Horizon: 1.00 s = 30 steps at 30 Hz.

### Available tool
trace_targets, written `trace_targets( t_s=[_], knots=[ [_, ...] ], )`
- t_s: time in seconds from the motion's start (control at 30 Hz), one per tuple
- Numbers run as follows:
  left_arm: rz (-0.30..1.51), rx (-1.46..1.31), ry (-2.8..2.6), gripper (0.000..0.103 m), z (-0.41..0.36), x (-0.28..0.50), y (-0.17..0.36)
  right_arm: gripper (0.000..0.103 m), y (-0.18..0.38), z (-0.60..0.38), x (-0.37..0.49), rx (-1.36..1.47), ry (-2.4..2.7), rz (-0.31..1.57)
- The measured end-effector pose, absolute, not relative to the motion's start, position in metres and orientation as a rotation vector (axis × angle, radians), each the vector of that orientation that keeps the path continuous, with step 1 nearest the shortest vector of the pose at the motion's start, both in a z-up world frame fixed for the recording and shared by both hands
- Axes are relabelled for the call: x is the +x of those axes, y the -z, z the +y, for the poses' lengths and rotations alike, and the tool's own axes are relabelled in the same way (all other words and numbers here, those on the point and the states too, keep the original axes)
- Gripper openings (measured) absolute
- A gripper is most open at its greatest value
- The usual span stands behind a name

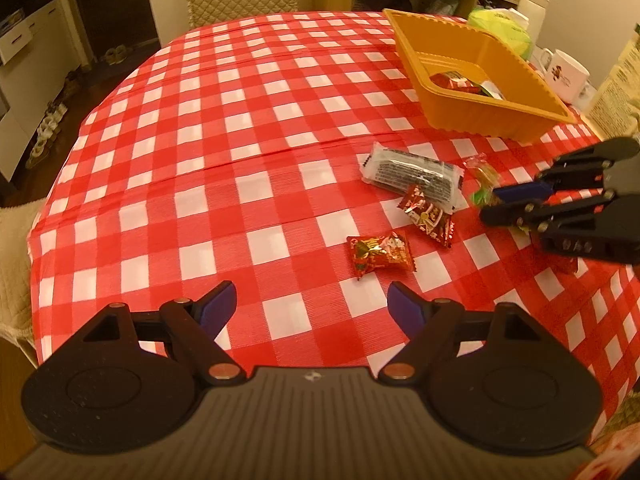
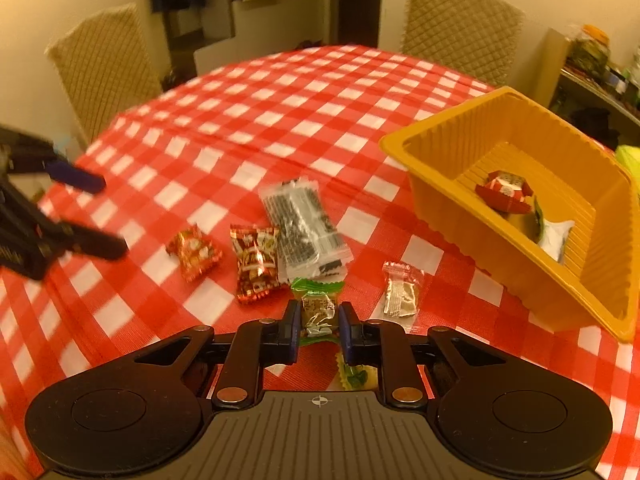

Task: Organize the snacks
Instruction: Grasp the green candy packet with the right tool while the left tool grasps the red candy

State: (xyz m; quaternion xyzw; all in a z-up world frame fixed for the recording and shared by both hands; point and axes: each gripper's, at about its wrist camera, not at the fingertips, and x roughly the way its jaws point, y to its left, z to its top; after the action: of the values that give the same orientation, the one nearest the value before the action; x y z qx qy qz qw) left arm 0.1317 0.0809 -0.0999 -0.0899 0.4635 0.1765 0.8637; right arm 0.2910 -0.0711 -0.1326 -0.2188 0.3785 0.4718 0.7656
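In my right wrist view, the right gripper [image 2: 319, 320] sits at lower centre, its blue pads pinching a crinkly green-ended candy [image 2: 317, 308] against the cloth. No earlier look is on hand, so I only report the pinch as it stands.

Just right of it lies a clear cellophane sweet [image 2: 401, 293] with crimped ends. Up and left of the pinched candy lie a glossy red foil candy [image 2: 256, 262] and a smaller red wrapper [image 2: 194, 253]; a long silver-and-black printed packet [image 2: 303, 229] lies flat above, touching the red foil candy.

At right stands the orange plastic tray [image 2: 460, 200], rectangular with ribbed walls and tilted in the picture; a red wrapped sweet [image 2: 505, 191] and a white-green packet [image 2: 554, 236] lie inside.

In my left wrist view, the left gripper [image 1: 312, 304] at the bottom has its jaws spread wide with nothing between them, above the red-and-white checked tablecloth [image 1: 200, 152], which looks finely woven and creased.
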Motion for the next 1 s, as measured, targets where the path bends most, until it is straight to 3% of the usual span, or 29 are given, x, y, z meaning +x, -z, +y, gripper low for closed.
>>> trace_targets(
  t_s=[0.3, 0.7, 0.9, 1.0],
  knots=[
    [0.988, -0.07, -0.303, 0.081, 0.07, 0.151, 0.116, 0.02, 0.1, -0.096, 0.291, -0.262, -0.943, 0.83],
    [0.984, 0.037, -0.214, 0.069, 0.062, 0.183, 0.132, 0.02, 0.082, -0.145, 0.289, -0.157, -0.801, 0.854],
    [0.983, 0.034, -0.18, 0.052, 0.061, 0.192, 0.13, 0.02, 0.08, -0.163, 0.285, -0.137, -0.752, 0.858],
    [0.988, 0.032, -0.159, 0.039, 0.057, 0.194, 0.13, 0.02, 0.079, -0.167, 0.284, -0.13, -0.738, 0.857]
  ],
)
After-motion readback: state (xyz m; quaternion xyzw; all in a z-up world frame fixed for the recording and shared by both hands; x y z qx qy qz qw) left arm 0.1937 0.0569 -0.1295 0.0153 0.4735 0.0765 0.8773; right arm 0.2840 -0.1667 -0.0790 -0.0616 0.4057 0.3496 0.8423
